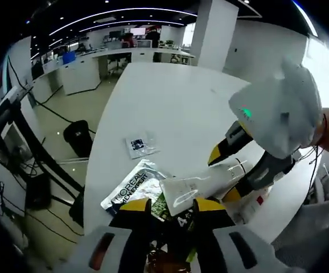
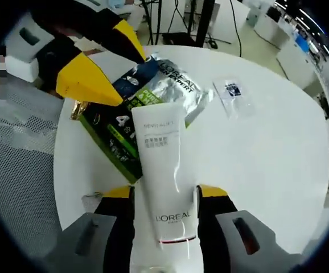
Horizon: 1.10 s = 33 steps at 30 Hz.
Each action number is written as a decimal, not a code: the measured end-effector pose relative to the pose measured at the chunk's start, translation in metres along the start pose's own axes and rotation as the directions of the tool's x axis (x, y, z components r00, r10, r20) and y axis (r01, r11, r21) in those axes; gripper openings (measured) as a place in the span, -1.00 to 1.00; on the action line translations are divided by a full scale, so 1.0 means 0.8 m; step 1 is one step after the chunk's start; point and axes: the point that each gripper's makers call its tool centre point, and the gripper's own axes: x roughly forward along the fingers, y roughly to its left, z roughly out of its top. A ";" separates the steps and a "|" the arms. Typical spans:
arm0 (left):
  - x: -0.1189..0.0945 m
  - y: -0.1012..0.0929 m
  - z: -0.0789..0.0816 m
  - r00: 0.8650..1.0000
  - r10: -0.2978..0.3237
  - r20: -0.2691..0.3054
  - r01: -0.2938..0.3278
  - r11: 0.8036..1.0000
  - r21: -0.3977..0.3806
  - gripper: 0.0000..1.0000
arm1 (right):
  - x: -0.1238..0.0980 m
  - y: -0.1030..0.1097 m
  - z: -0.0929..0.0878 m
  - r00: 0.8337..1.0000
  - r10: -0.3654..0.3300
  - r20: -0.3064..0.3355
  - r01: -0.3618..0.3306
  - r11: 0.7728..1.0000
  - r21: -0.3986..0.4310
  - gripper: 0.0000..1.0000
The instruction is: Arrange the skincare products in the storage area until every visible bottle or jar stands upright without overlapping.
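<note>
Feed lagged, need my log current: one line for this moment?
right gripper: shut on white tube | left gripper: over green sachet, state unclear | silver sachet, small packet: flat on white table

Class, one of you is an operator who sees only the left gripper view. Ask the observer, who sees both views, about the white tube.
Operator: What is printed on the white tube?
Observer: The white tube reads L'OREAL near its cap end.
Operator: Where does the right gripper hold it?
Observer: The right gripper has one jaw on each side of the tube, near that cap end.
</note>
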 end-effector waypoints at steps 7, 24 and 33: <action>-0.001 -0.003 0.008 0.999 -0.020 0.030 0.021 0.999 -0.025 -0.41 | -0.003 -0.005 0.007 1.000 0.007 -0.004 -0.007 1.000 -0.026 -0.24; -0.005 -0.003 0.026 0.996 -0.009 0.087 0.011 1.000 -0.013 -0.42 | -0.019 -0.008 0.006 0.986 -0.163 0.024 0.164 0.986 -0.037 -0.49; -0.027 -0.010 0.073 0.938 -0.060 0.341 0.111 0.985 -0.134 -0.35 | -0.069 -0.023 0.015 0.910 -0.385 0.154 0.351 0.913 0.209 -0.48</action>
